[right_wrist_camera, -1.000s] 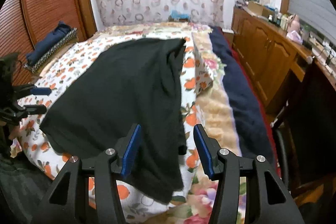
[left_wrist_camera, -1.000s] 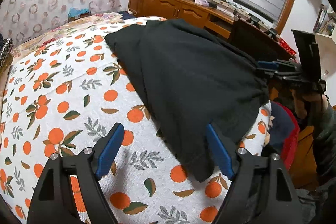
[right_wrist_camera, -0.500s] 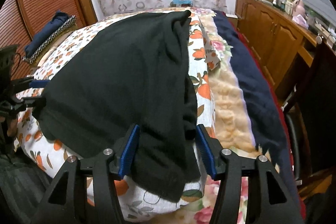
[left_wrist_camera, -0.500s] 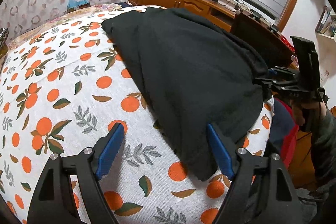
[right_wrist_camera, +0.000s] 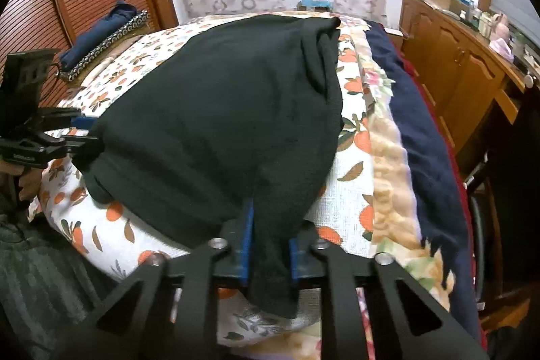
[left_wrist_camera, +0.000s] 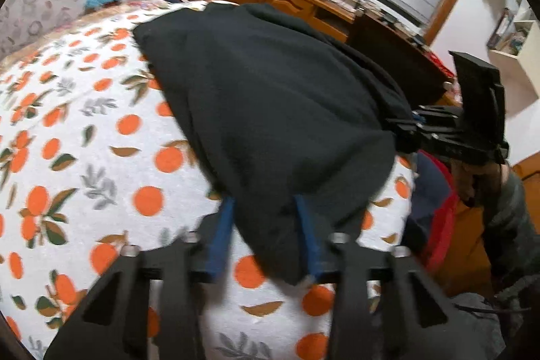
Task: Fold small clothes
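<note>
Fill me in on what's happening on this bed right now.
A person with a gripper in each hand is starting to fold a black garment spread on an orange-print bedsheet. The left gripper and the right gripper are each closing their jaws on a near corner of the garment, with cloth bunched between the blue pads. The garment lies mostly flat, and no fold is made yet.

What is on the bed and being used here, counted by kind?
Black garment: 1
Hand-held grippers, left hand-held gripper and right hand-held gripper, both closing on the garment's near edge: 2
Orange-print bedspread: 1
Total: 4
</note>
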`<action>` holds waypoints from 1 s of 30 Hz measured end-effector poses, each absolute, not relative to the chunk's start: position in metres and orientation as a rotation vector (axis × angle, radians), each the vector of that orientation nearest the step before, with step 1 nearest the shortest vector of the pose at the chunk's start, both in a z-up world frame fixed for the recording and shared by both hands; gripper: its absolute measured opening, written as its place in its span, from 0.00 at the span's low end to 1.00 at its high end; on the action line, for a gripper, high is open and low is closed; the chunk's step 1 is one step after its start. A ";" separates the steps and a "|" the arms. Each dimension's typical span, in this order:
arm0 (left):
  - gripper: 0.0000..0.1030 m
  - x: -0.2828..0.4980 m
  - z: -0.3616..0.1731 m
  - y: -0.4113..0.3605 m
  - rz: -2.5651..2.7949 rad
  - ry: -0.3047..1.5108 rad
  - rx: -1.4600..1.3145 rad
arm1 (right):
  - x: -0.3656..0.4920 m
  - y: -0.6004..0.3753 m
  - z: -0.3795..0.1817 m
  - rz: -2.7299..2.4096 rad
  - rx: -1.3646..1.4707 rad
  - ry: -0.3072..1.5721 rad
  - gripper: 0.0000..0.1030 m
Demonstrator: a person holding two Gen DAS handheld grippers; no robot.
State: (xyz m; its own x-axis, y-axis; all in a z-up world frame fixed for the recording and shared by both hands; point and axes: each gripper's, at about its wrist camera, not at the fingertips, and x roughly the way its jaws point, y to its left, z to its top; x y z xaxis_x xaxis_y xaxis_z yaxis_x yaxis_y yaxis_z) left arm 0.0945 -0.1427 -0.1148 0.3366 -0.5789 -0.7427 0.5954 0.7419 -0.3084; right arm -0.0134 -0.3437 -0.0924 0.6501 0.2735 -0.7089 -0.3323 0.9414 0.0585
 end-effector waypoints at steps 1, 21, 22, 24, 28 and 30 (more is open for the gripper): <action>0.15 0.093 -0.115 -0.144 -0.782 0.963 0.022 | -0.014 -0.346 -0.091 0.350 -0.067 0.777 0.12; 0.11 0.211 -0.030 -0.110 -0.689 0.779 -0.136 | 0.075 -0.351 -0.002 0.370 0.027 0.516 0.10; 0.11 0.215 -0.032 -0.111 -0.682 0.780 -0.136 | 0.083 -0.350 -0.002 0.365 0.022 0.520 0.10; 0.11 0.229 -0.037 -0.110 -0.665 0.794 -0.141 | 0.100 -0.346 -0.005 0.357 0.014 0.533 0.10; 0.11 0.250 -0.045 -0.114 -0.639 0.818 -0.133 | 0.121 -0.332 -0.009 0.347 -0.001 0.562 0.10; 0.11 0.260 -0.051 -0.116 -0.628 0.831 -0.123 | 0.127 -0.328 -0.011 0.348 -0.006 0.571 0.10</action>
State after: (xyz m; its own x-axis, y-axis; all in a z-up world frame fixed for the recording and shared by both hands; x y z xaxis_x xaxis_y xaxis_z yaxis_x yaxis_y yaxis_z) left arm 0.2603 -0.1163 -0.0511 0.5056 -0.5656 -0.6515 0.4723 0.8134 -0.3396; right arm 0.1268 -0.3281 -0.0106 0.7847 0.3208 -0.5303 -0.3242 0.9417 0.0899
